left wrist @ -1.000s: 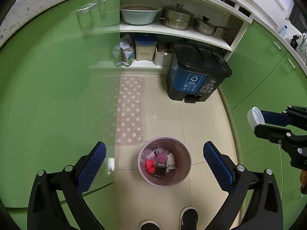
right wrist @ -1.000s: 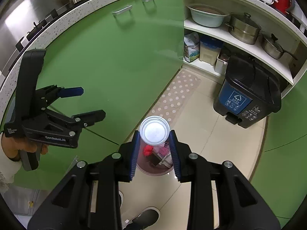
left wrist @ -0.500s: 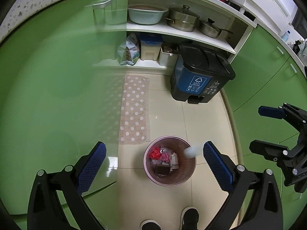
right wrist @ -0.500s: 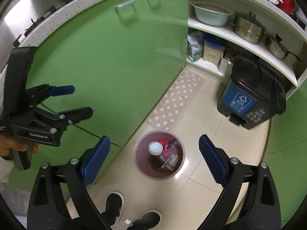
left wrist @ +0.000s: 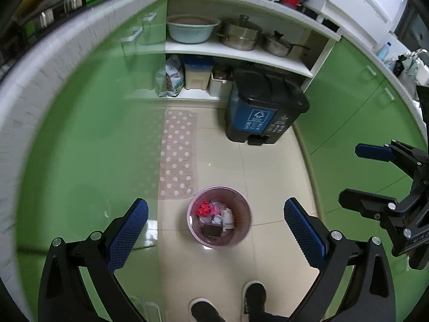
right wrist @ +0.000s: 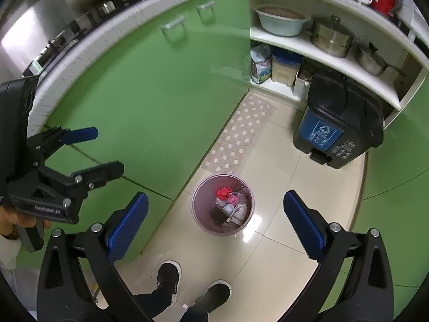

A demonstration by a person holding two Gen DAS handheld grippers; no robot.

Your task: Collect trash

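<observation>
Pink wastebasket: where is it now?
In both wrist views the pink wastebasket stands on the tiled floor, just beyond the polka-dot mat's near end, ahead of the person's shoes.

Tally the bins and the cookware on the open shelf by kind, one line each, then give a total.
Small pink wastebasket on the floor: 1
Large black pedal bin with a blue front: 1
Pale basin on the shelf: 1
Lidded steel pots on the shelf, the big one and the small one: 2
Total: 5
</observation>
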